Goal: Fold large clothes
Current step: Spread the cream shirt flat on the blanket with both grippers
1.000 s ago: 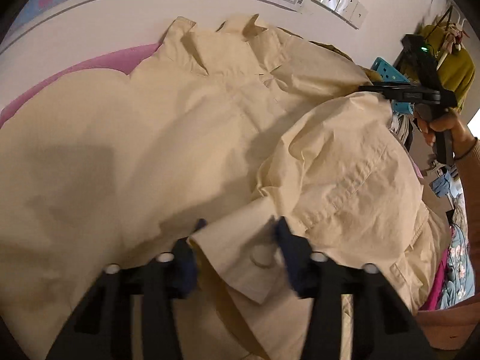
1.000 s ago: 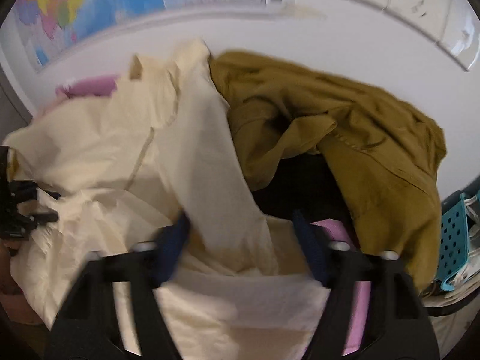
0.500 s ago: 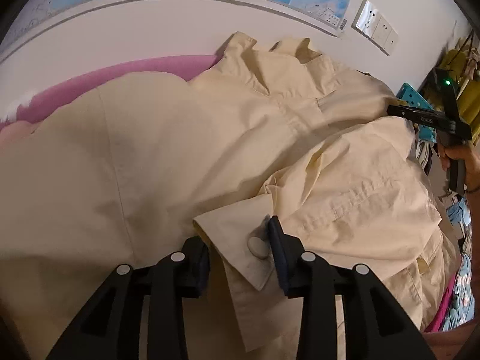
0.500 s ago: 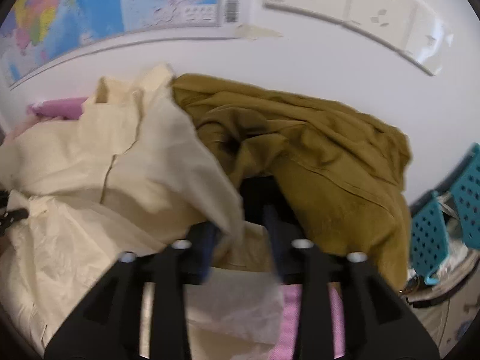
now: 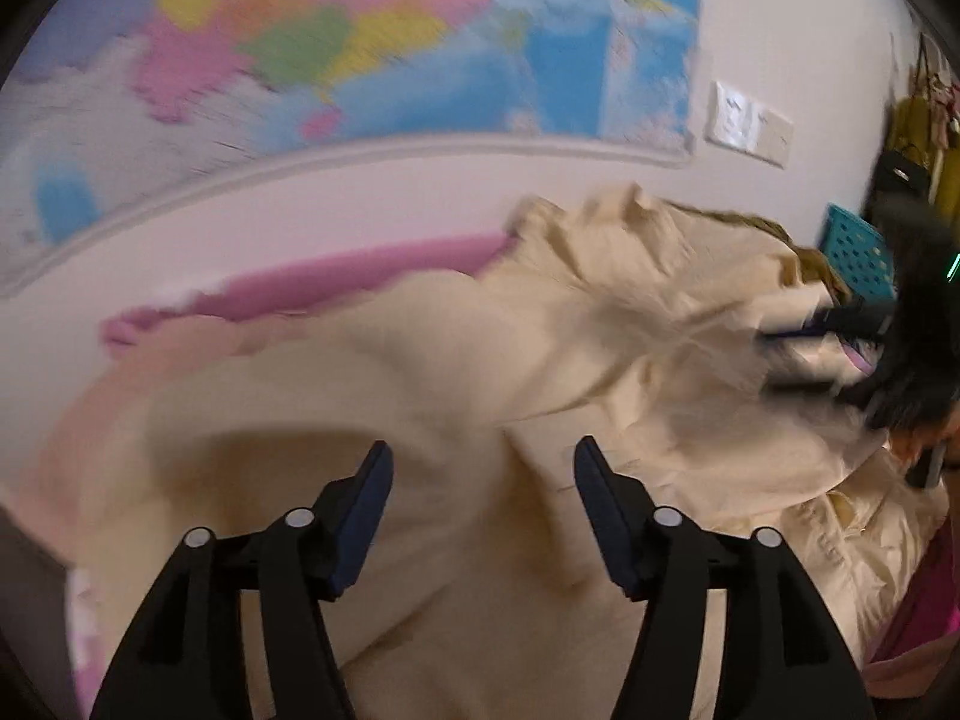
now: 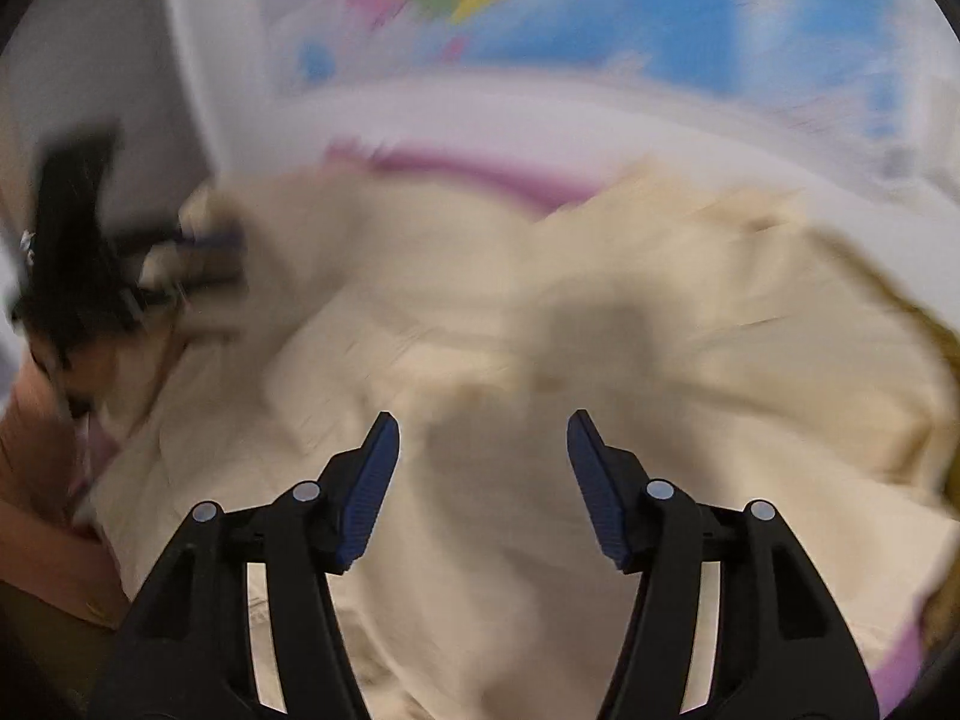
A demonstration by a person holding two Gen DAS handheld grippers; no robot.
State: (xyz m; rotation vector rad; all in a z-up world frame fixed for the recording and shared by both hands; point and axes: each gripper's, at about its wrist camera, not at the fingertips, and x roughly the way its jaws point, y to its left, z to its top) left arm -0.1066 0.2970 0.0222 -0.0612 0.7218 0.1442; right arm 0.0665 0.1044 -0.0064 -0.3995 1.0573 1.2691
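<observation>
Both views are smeared by motion, so fine detail is uncertain. At nine o'clock in the right wrist view, the left tongs [image 6: 237,258] show as a dark blur in a hand [image 6: 36,450], over the edge of the cream shirt [image 6: 480,312]. In the left wrist view the left tongs [image 5: 483,462] stand at six o'clock with their jaws apart and opening; nothing is pinched between the blue pads [image 5: 366,516], and the cream shirt [image 5: 540,324] lies spread below them. A pink sheet [image 5: 312,288] shows behind the shirt at about ten o'clock, and a world map [image 5: 372,42] fills the wall at twelve. Toward three o'clock sit a teal basket [image 5: 858,252] and the right tongs [image 5: 774,336], blurred, over the shirt's far edge. In the right wrist view the right tongs [image 6: 483,438] are also parted and opening, empty, above the shirt. An olive garment [image 6: 942,336] peeks out at three o'clock.
</observation>
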